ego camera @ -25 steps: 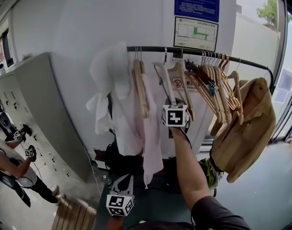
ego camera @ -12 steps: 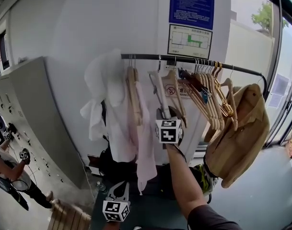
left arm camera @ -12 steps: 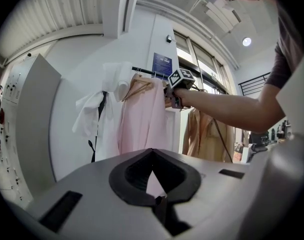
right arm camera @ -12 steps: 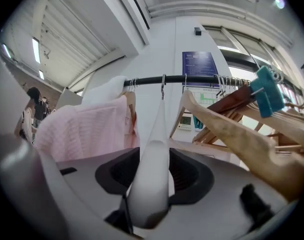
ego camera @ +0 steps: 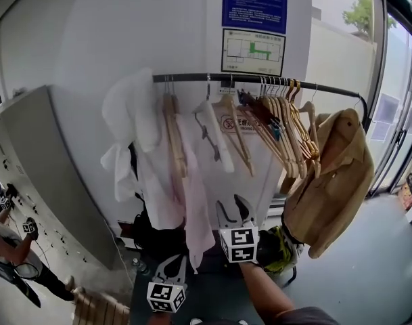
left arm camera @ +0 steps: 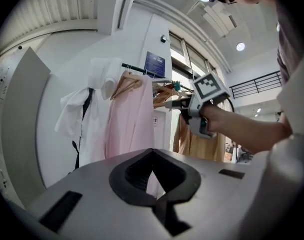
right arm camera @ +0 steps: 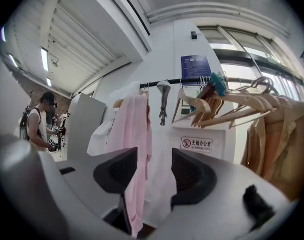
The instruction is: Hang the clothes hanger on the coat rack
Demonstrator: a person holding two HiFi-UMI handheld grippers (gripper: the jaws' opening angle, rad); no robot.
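1. Right gripper (ego camera: 233,210): the jaws are opening with nothing between them; only cloth farther off shows through the gap. It points level at the rack, well below the rail.
2. Left gripper (ego camera: 169,267): jaws pressed together, empty, held lower on my left.
3. Clothes hanger (ego camera: 214,128): pale grey, hooked on the coat rack (ego camera: 192,77) rail and apart from both grippers. It hangs between the pink garment (ego camera: 192,195) and the bunch of wooden hangers (ego camera: 281,127). I judge the hanging itself done.
4. Step in hand, as I read it: clearing away. I would hold the right jaws wide and draw straight back. The pink hem hangs just beside that gripper and is the likeliest snag. How well the hook sits I cannot tell from here, so I would look before leaving.
5. Around: a white garment (ego camera: 134,114) at the rail's left end and a tan jacket (ego camera: 327,181) at its right. A grey cabinet (ego camera: 43,168) stands left, with another person (ego camera: 9,249) by it.
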